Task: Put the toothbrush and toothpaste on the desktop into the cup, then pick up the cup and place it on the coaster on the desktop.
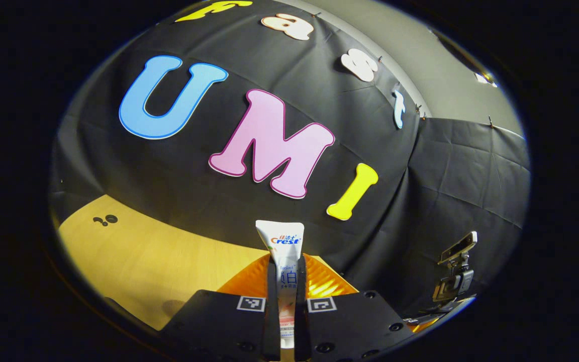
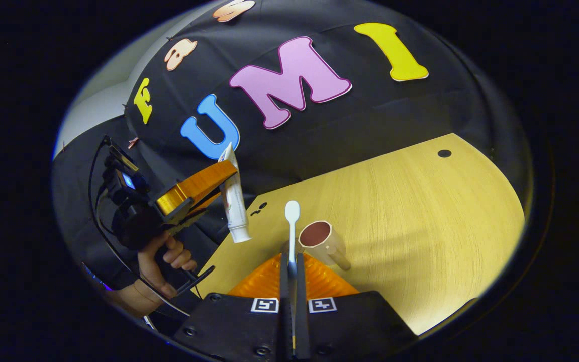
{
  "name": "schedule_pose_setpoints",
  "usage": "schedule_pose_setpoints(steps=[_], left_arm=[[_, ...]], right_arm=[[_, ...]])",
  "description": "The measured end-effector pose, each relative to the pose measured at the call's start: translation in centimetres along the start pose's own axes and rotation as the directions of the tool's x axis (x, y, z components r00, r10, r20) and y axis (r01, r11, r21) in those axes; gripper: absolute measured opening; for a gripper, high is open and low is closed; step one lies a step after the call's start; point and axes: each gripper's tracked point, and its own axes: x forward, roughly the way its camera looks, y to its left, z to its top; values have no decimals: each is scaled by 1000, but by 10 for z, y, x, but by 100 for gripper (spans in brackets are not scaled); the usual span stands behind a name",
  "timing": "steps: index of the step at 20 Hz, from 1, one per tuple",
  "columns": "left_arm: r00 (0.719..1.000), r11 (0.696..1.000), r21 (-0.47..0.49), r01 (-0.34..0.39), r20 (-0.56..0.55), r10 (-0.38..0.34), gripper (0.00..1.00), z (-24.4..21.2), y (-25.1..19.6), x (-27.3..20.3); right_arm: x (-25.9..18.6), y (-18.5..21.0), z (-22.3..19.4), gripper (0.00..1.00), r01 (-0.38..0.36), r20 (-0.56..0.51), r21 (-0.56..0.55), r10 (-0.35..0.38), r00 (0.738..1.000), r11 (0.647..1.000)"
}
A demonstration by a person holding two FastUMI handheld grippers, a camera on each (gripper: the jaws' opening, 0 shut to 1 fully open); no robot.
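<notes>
Left gripper view: my left claw point(image 1: 286, 301) is closed on the toothpaste point(image 1: 283, 261), both fingers pressing its sides; the tube stands along the fingers, flat crimped end away from me and cap toward me, held up off the table point(image 1: 159, 261) with the booth wall behind it. I judge the tube soft, so a hard squeeze could deform it or let it slide down through the grip. Right gripper view: my right claw point(image 2: 292, 291) is closed on the toothbrush point(image 2: 292, 226), which runs straight out between the fingers with its rounded end forward, just beside the cup point(image 2: 321, 241). The cup stands on the table point(image 2: 420, 211), its mouth tilted toward the camera and its inside apparently bare, so nothing is yet in it. Farther left, the left claw point(image 2: 219, 188), gripped by a hand point(image 2: 161, 264), carries the toothpaste point(image 2: 233, 201) cap-down above the table edge, apart from the cup. Risks, as I judge them: the long brush could strike the rim and tip the cup; two claws converging on one narrow mouth could collide. I cannot make out the coaster.
</notes>
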Motion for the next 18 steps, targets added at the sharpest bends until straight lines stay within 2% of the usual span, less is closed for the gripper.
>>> schedule_pose_setpoints(steps=[9,16,18], left_arm=[[994,994,18,-108,9,108,16,-47,33,69],[980,981,50,-187,-56,190,16,-109,59,87],[976,976,61,-210,-51,213,16,-113,66,88]], right_arm=[[-4,-26,1,7,-25,-34,9,26,999,1000],[-5,-47,-1,7,-32,-62,12,32,998,999],[-5,-49,1,6,-32,-60,18,34,998,999]])
